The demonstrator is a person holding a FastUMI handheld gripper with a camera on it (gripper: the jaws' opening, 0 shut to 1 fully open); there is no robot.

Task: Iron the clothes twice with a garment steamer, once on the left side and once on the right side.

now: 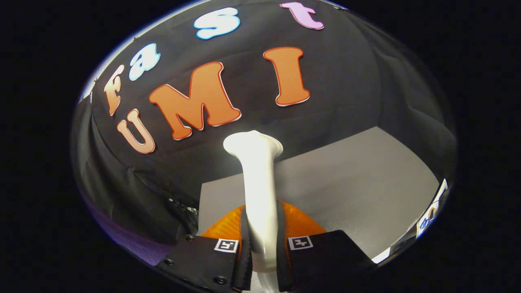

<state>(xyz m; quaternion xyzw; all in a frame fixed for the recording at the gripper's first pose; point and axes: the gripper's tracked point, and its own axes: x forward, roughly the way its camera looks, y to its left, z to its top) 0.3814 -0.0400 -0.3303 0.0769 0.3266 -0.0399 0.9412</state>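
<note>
The tongs (263, 244) are clamped on the white garment steamer (258, 183), whose handle runs up between both fingers, head raised above the grey tabletop (346, 183) (no clothes in sight). The smooth handle could twist or slide if pressure slackens mid-stroke.

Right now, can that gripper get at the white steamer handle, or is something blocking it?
Yes, it seems already there: the gripper has both fingers pressed on the white steamer handle, which stands up between them above the grey table. Nothing sits in the way.
</note>
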